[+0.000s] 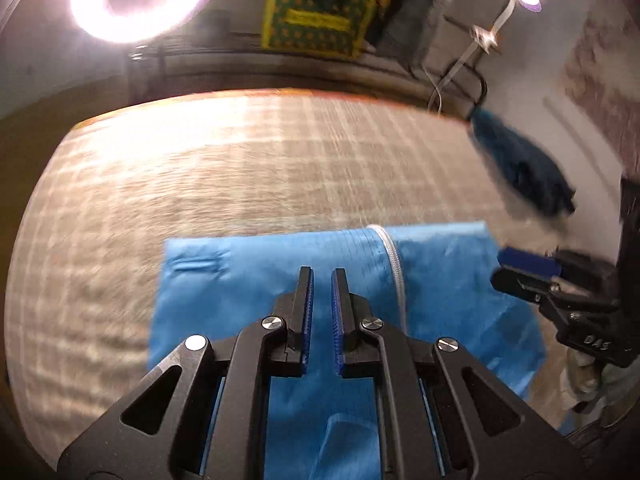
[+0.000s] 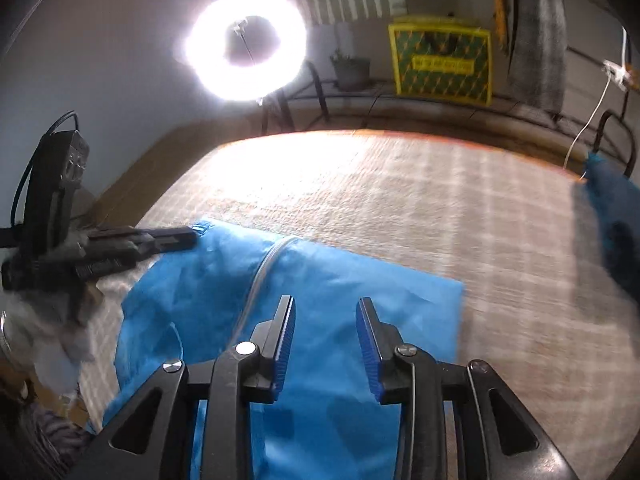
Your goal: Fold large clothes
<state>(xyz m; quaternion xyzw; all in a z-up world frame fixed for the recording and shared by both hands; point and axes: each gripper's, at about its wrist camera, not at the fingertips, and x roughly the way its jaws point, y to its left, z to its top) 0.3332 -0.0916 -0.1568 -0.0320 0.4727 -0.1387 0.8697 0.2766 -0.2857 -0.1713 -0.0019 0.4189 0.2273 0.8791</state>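
1. Where the left wrist looks down: left gripper (image 1: 322, 276) hovering over the blue garment (image 1: 248, 288) on the checked cloth (image 1: 240, 168), jaws parted by a narrow gap, nothing between them.
2. From the right wrist: right gripper (image 2: 326, 306) spread wider above the same garment (image 2: 360, 280), empty, beside its white zipper (image 2: 264, 268).

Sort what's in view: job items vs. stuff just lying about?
Job:
- light blue garment with a white zipper, flat on the plaid bed cover
- left gripper, jaws slightly apart
- right gripper, jaws open

Lying about:
- dark blue cloth at the bed edge
- ring light
- yellow-green patterned bag
- potted plant
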